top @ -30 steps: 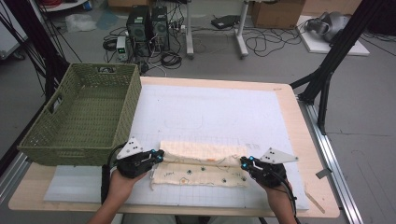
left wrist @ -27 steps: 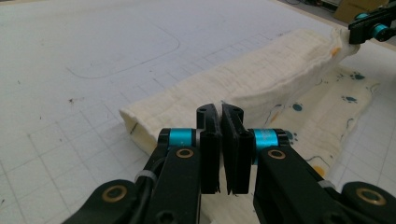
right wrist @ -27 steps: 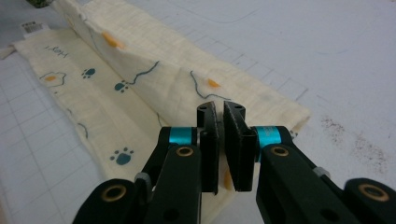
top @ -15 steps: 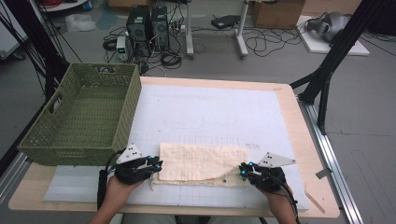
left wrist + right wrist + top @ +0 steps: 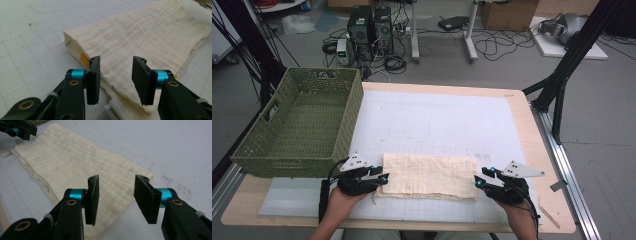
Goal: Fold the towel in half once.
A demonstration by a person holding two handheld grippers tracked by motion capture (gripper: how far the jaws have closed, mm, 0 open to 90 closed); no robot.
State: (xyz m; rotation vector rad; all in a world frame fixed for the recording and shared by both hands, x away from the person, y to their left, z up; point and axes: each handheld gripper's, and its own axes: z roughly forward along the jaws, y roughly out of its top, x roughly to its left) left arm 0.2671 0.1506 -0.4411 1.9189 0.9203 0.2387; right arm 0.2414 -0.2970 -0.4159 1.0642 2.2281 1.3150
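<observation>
A cream cloth (image 5: 429,175) lies folded flat on the white gridded mat (image 5: 437,125) near the table's front edge. My left gripper (image 5: 382,179) stands open at the cloth's left end, its jaws above the folded edge of the cloth (image 5: 140,42) with nothing held between them. My right gripper (image 5: 479,180) stands open at the right end, jaws just above the cloth's corner (image 5: 75,162). In the right gripper view the left gripper (image 5: 17,131) shows at the far end of the cloth.
A green woven basket (image 5: 299,122) stands at the table's left, close behind my left hand. The wooden table edge (image 5: 542,150) runs along the right. Cables, computer towers and black stand legs are on the floor beyond the table.
The cloth went from a long narrow strip to a wider folded rectangle. Both grippers pulled toward the front edge, let go of it and now stand open at its ends.
</observation>
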